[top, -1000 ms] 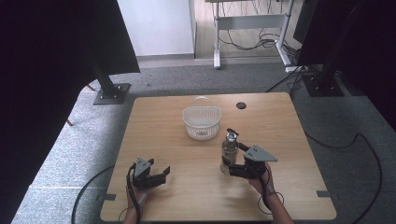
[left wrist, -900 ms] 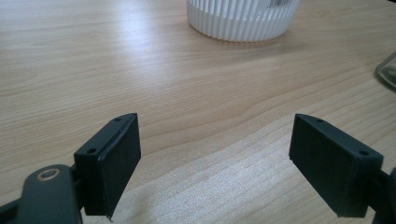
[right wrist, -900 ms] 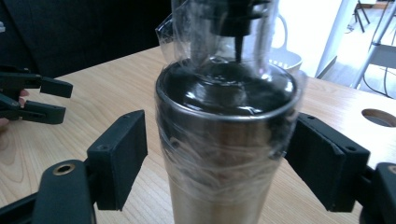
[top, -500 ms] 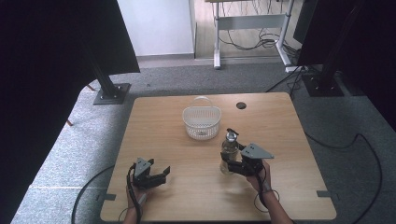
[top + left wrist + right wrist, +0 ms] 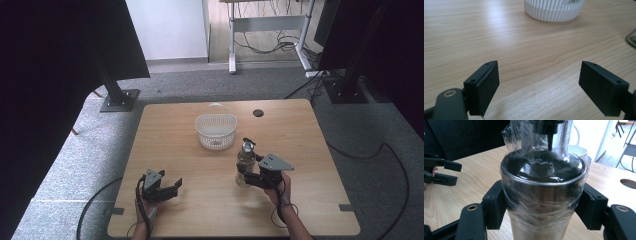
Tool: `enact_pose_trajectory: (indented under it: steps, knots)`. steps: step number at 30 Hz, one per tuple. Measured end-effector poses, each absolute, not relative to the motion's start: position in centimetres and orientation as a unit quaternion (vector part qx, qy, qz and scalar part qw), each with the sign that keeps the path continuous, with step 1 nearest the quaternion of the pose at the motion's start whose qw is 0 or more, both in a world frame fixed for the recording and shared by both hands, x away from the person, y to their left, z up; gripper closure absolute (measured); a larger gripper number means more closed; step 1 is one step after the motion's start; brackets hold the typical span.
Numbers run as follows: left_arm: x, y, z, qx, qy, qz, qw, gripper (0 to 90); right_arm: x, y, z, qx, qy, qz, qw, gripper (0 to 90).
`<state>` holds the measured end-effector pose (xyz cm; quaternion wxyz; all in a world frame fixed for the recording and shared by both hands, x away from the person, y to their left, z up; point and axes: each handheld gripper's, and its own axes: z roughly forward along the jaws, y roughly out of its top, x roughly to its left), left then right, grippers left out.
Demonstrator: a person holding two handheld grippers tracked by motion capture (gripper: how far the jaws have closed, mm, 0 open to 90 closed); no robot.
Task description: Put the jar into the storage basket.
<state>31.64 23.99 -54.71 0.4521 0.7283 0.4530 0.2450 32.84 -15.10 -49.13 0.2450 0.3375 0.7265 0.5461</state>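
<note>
Two grippers | right gripper [image 5: 541, 207]: jaws just closed, clamping wrapped pump bottle [image 5: 541, 195] upright between both pads | left gripper [image 5: 546, 85]: jaws apart, bare table [image 5: 474, 32] between, white basket [image 5: 554, 10] beyond

white basket [image 5: 216, 131] on wooden table [image 5: 165, 130]

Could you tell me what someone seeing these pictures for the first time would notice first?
Most striking is the plastic-wrapped pump bottle standing upright on the near right of the wooden table, clamped on both sides by the right gripper, whose jaws have just closed on it. Just beyond it, near the table's middle, stands a white ribbed basket. At the near left, the left gripper rests with its jaws wide open and nothing between them.
</note>
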Motion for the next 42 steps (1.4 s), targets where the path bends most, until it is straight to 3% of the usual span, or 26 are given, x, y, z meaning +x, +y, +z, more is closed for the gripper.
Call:
enact_pose_trajectory:
  steps: [42]
  knots:
    - [31.6, 24.0, -54.7, 0.729, 0.452, 0.245, 0.452, 16.3, 32.2, -15.8, -45.9, 0.331, 0.705, 0.566, 0.271, 32.5]
